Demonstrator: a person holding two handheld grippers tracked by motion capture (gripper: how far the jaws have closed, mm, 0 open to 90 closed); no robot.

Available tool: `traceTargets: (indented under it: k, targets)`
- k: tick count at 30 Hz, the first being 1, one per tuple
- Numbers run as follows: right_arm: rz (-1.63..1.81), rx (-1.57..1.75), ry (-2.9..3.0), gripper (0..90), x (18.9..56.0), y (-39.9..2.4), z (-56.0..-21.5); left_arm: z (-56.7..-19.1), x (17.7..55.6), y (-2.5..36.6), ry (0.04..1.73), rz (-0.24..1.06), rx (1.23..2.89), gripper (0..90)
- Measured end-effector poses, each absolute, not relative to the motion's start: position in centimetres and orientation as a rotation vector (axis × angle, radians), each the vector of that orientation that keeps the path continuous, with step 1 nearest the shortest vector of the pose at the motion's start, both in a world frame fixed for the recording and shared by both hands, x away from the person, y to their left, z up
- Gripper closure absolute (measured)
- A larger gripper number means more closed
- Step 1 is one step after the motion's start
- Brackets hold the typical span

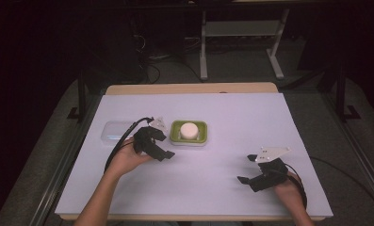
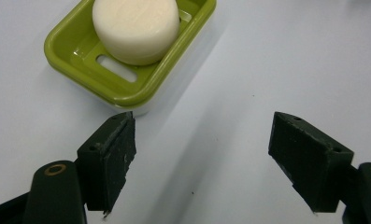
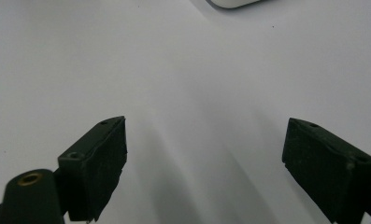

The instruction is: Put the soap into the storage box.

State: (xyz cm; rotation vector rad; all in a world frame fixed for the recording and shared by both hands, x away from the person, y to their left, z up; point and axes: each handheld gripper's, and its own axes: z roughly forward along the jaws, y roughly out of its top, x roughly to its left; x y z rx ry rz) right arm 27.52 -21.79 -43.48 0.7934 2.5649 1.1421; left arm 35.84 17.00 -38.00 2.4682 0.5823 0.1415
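Observation:
A round white soap bar (image 1: 188, 129) (image 2: 136, 28) lies in a green soap dish (image 1: 201, 136) (image 2: 75, 53) near the middle of the table. My left gripper (image 1: 166, 145) (image 2: 204, 140) is just left of the dish, low over the sheet. It is open and empty, with its left jaw close to the dish's corner. My right gripper (image 1: 247, 168) (image 3: 204, 140) hovers near the front right, also open with nothing between its jaws. Its jaws point left across bare sheet.
A clear plastic lid or box (image 1: 115, 131) lies left of the left hand. A pale sheet (image 1: 231, 117) covers the wooden table (image 1: 189, 88). A rounded pale edge (image 3: 234, 3) shows at the top of the right gripper view.

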Motion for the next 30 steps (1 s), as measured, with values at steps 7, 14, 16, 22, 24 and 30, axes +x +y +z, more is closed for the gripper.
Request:
traceTargets:
  k: [7,14,16,22,24,30]
  targets:
    - [1.125,0.777,2.57,13.2,27.5,-21.5,-43.5,-38.2,35.0,18.1,0.589,0.151,2.455,22.9]
    - [1.106,0.782,2.574,13.2,27.5,-21.5,-43.5,-38.6,33.7,19.2,0.591,0.158,2.447,22.6]
    - [1.101,0.781,2.575,13.2,27.5,-21.5,-43.6,-38.7,33.4,19.6,0.593,0.163,2.444,22.6]
    - [1.095,0.781,2.581,13.2,27.5,-21.4,-43.6,-39.0,32.6,20.6,0.606,0.155,2.446,22.7]
    - [1.096,0.777,2.581,13.2,27.5,-21.4,-43.6,-39.2,32.3,20.9,0.617,0.156,2.433,22.7]
    - [1.09,0.783,2.58,13.2,27.5,-21.4,-43.7,-39.8,31.5,21.8,0.635,0.151,2.43,22.8]
